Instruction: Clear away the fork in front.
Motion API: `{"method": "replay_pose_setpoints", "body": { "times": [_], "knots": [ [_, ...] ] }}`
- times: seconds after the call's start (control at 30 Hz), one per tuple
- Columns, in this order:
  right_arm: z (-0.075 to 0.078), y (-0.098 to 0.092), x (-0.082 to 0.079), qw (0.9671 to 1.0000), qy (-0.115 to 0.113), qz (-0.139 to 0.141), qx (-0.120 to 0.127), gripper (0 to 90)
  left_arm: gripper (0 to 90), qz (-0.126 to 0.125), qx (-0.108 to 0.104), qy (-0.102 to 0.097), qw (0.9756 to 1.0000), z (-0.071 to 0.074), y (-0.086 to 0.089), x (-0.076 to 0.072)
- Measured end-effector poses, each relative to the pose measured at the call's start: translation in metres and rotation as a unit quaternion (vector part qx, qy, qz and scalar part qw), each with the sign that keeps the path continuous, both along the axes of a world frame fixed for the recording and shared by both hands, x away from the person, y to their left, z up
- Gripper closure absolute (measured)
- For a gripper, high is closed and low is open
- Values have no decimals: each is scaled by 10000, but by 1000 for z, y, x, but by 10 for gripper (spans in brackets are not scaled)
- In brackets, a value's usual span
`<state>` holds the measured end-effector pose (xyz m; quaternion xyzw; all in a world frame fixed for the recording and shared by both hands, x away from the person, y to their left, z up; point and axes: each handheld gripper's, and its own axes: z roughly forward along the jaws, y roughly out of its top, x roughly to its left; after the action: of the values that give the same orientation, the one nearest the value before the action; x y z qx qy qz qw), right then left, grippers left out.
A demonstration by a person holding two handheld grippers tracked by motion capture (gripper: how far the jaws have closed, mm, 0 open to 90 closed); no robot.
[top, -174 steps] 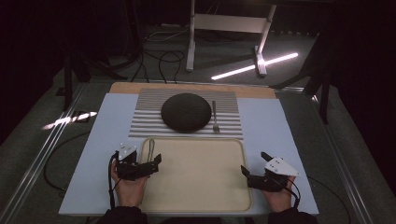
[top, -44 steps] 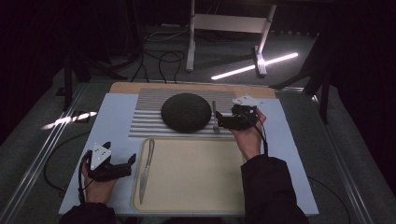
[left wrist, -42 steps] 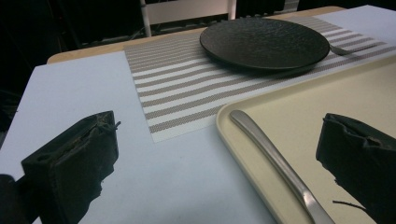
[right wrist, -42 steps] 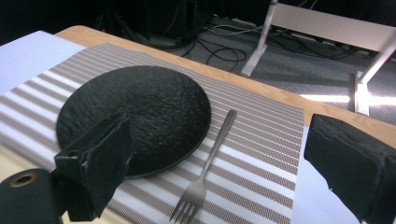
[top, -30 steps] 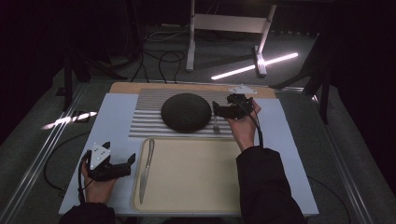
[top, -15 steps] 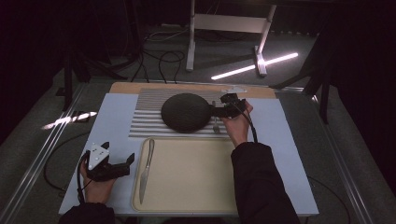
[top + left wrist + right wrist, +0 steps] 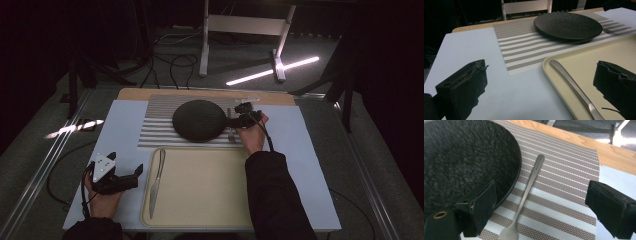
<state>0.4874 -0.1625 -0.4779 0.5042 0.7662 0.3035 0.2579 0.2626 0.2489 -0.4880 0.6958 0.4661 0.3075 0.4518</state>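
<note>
A dark round plate [image 7: 199,120] [image 7: 461,157] rests on a striped placemat [image 7: 157,127] [image 7: 564,182]. A metal fork [image 7: 231,135] [image 7: 525,195] lies on the mat just right of the plate. My right gripper [image 7: 232,121] [image 7: 541,202] is open and low over the fork, one jaw above the plate's rim, the other over the mat. A knife [image 7: 156,176] [image 7: 576,90] lies along the left side of a beige tray [image 7: 200,200] [image 7: 604,55]. Open as well, my left gripper [image 7: 137,174] [image 7: 540,85] sits at the tray's left edge, with the knife's handle between its jaws.
The placemat and tray lie on a pale blue table cover [image 7: 115,130] [image 7: 464,50]. A wooden strip [image 7: 150,93] [image 7: 584,140] runs along the far edge. Past the table, a metal stand [image 7: 240,30] and cables [image 7: 165,60] are on the floor.
My right gripper has travelled from the table's front right to the plate's right side, settling over the fork. My left gripper shifted left off the tray, then stayed still.
</note>
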Motion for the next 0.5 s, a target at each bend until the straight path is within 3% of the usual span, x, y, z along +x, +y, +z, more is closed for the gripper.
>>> {"method": "replay_pose_setpoints", "body": {
  "times": [0.27, 0.4, 0.5],
  "knots": [
    [-10, 0, 5, 9997, 235, -3, 3, 182, 0, 2, 1, 5, 10000, 0, 0, 0],
    [-16, 0, 7, 9993, 370, 1, -2, 289, 0, 6, -3, 11, 10000, 0, 0, -1],
    [-20, 2, 9, 9986, 516, 49, 71, 429, 0, 8, -2, 13, 10000, 0, 1, -1]
  ]
}}
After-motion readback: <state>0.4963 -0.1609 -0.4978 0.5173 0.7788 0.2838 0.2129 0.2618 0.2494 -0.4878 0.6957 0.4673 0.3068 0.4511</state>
